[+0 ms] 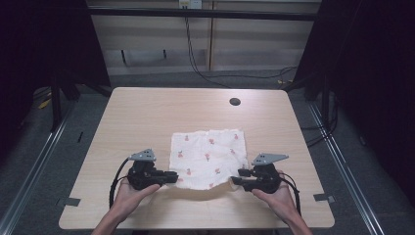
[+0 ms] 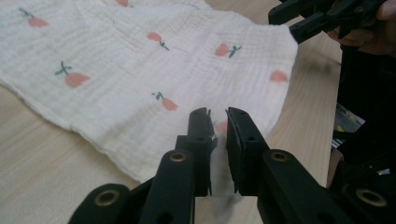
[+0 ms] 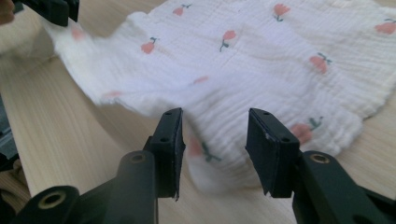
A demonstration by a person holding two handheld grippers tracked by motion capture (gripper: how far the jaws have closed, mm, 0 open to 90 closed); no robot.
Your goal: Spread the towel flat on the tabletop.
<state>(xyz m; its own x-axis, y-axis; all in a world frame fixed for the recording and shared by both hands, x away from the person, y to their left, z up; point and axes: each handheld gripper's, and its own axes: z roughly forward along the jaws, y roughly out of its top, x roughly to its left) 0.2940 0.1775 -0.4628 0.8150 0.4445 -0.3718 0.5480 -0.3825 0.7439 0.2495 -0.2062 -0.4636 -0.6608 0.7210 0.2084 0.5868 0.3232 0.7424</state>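
The cloth (image 1: pixel 208 157) lies between the left gripper (image 1: pixel 172 178) and right gripper (image 1: pixel 236 180), with bare table (image 1: pixel 161 112) open beyond it.

The high view looks forward and down from above the near edge of the table (image 1: pixel 147 112), far enough to take in all four edges. The left gripper view sits low by the near edge, close to the cloth (image 2: pixel 140 70), facing along the table. The right gripper view does likewise from the opposite side. All three share the cloth's near edge.
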